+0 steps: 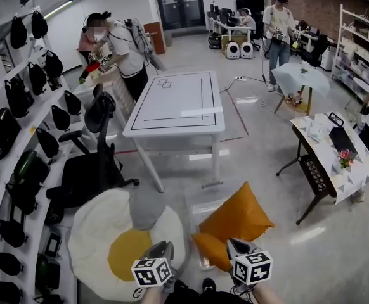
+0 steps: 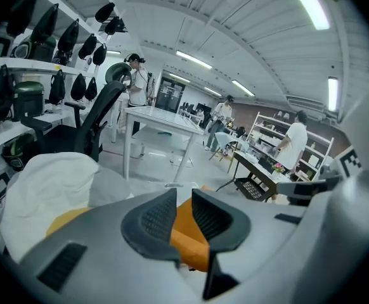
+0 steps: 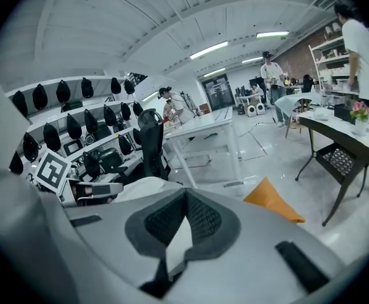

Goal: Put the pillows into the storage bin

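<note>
L gripper [image 2: 184, 202] jaws clamped on orange pillow [image 1: 238, 219], R gripper [image 3: 185, 198] jaws together

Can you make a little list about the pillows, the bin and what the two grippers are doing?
egg pillow: white with a yellow middle, lying on the floor at the left
orange pillow: to the right of the egg pillow, over the storage bin
storage bin: see-through, on the floor, partly hidden by the orange pillow
left gripper: shut on a part of the orange pillow
right gripper: shut, nothing clearly held
</note>
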